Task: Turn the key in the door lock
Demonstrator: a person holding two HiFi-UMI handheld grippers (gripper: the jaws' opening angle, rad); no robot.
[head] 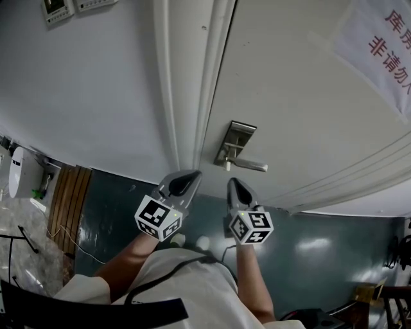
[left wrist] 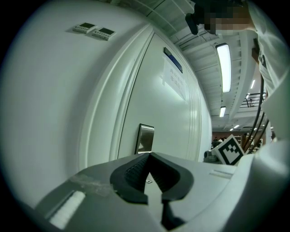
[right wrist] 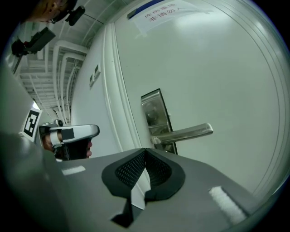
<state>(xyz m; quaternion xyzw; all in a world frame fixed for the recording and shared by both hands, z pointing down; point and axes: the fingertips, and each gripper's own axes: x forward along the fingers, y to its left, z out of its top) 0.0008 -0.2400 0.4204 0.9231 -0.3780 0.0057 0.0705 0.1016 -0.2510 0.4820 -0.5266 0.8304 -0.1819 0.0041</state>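
A silver lock plate (head: 235, 142) with a lever handle (head: 248, 166) sits on the white door (head: 302, 96). No key can be made out in any view. My left gripper (head: 191, 175) is shut with nothing in it, just below and left of the plate, by the door frame. My right gripper (head: 232, 182) is shut and empty too, its tips right under the handle. In the left gripper view the shut jaws of the left gripper (left wrist: 149, 155) point at the plate (left wrist: 145, 138). In the right gripper view the right gripper (right wrist: 145, 150) points at the plate (right wrist: 156, 110) and the handle (right wrist: 186, 133) close ahead.
The white door frame (head: 186, 83) runs left of the lock. A paper sign with red print (head: 385, 38) hangs on the door at the upper right. Wall switches (head: 61, 8) sit at the top left. Wooden slats (head: 67, 199) and cables lie on the dark floor at the left.
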